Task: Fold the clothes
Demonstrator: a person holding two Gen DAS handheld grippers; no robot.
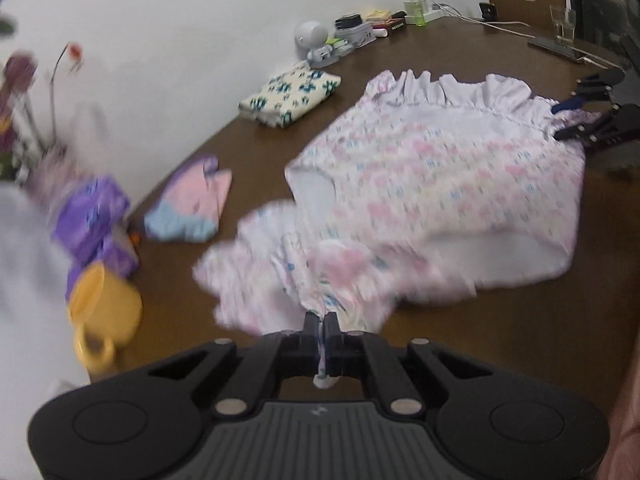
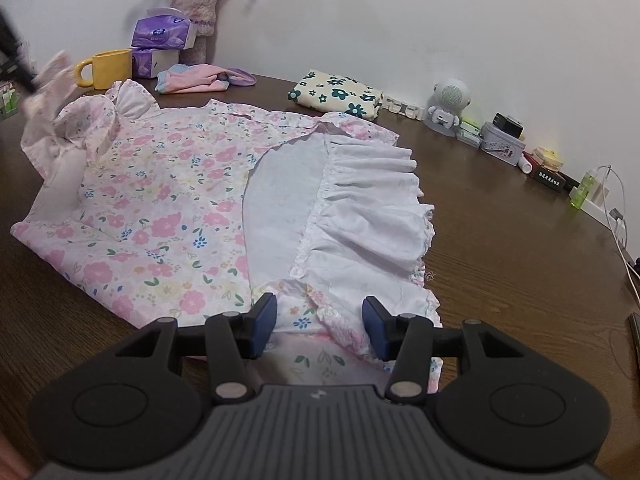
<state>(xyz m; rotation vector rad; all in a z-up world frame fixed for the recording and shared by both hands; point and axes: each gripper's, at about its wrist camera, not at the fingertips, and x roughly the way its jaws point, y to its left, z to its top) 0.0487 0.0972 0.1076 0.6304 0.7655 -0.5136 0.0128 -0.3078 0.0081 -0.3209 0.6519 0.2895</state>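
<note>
A pink floral dress (image 1: 440,180) with a white ruffled hem lies spread on the brown table (image 1: 500,332). My left gripper (image 1: 325,320) is shut on a bunched sleeve ruffle at the dress's near end and holds it off the table; this view is motion-blurred. In the right wrist view the dress (image 2: 160,200) has its hem turned over, white inside up. My right gripper (image 2: 318,312) is open, its blue pads (image 2: 262,320) either side of the hem corner. The right gripper (image 1: 558,122) also shows at the dress's far right edge, and the lifted sleeve (image 2: 48,80) at far left.
A folded cream flowered cloth (image 2: 336,94) and a pink-and-blue cloth (image 2: 200,78) lie near the wall. A yellow mug (image 2: 106,68), purple tissue packs (image 2: 162,32) and a vase (image 2: 196,12) stand at one end. A small robot figure (image 2: 448,104), boxes, bottles and cables line the wall.
</note>
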